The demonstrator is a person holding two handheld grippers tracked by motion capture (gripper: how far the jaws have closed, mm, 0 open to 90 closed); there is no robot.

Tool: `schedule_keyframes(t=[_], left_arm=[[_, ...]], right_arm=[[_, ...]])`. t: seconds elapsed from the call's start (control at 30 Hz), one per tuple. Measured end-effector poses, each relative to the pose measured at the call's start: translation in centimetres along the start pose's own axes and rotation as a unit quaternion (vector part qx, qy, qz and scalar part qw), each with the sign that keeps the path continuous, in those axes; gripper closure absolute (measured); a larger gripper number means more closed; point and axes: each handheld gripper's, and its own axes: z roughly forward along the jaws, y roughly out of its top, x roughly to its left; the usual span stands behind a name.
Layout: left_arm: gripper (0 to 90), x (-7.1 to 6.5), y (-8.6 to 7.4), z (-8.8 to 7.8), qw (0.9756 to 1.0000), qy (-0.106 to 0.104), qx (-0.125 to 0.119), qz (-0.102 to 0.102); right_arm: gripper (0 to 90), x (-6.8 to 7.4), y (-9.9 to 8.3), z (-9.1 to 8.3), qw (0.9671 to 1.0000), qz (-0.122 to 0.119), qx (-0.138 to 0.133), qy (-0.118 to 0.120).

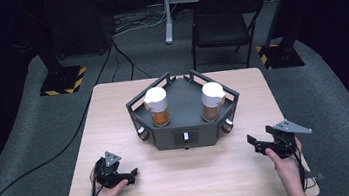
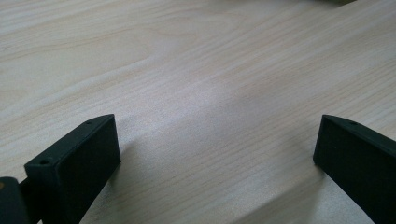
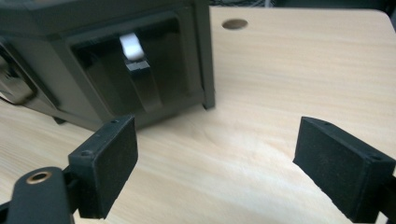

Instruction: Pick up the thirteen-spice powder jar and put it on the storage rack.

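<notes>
Dark curtains and grey carpet surround a light wooden table [image 1: 116,135], behind which a black folding chair [image 1: 221,24] and the foot of a white stand [image 1: 168,25] are seen in the high view. Two black posts on yellow-and-black striped bases [image 1: 62,80] are placed on the carpet at either far side of the table.

At the middle of the table, toward its far edge, a dark angular tray [image 1: 184,122] with a railed rim is set. Two jars of amber-brown contents are stood upright in it, well apart: the left jar [image 1: 157,107] and the right jar [image 1: 212,101], each capped in white. A recess in the front wall of the tray is shown in the right gripper view, with a small white switch [image 3: 131,46] inside it.

The left gripper [image 1: 132,174] is held low over the near left part of the table, well apart from the tray; in the left gripper view its jaws are spread wide over bare wood, with nothing between them. The right gripper [image 1: 254,143] is held at the near right, near the tray's front right corner but apart from it; its jaws are likewise parted wide and nothing is gripped. A round hole [image 3: 235,24] in the tabletop is seen beyond the tray in the right gripper view.
</notes>
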Motion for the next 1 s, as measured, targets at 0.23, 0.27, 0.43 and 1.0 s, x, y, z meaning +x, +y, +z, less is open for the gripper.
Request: schedule_keyframes(t=[0.23, 0.27, 0.43, 1.0], left_arm=[[0.2, 0.0, 0.0, 0.0, 1.0000, 0.000, 0.000, 0.000], [0.2, 0.0, 0.0, 0.0, 1.0000, 0.000, 0.000, 0.000], [0.2, 0.0, 0.0, 0.0, 1.0000, 0.000, 0.000, 0.000], [0.2, 0.0, 0.0, 0.0, 1.0000, 0.000, 0.000, 0.000]], right_arm=[[12.2, -0.7, -1.9, 0.0, 0.9995, 0.006, 0.024, -0.021], [12.2, -0.8, -2.2, 0.1, 0.9993, 0.009, 0.027, -0.022], [12.2, -1.2, -3.0, 0.2, 0.9985, 0.012, 0.041, -0.034], [11.9, -1.6, -3.9, 0.1, 0.9950, 0.019, 0.088, -0.043]])
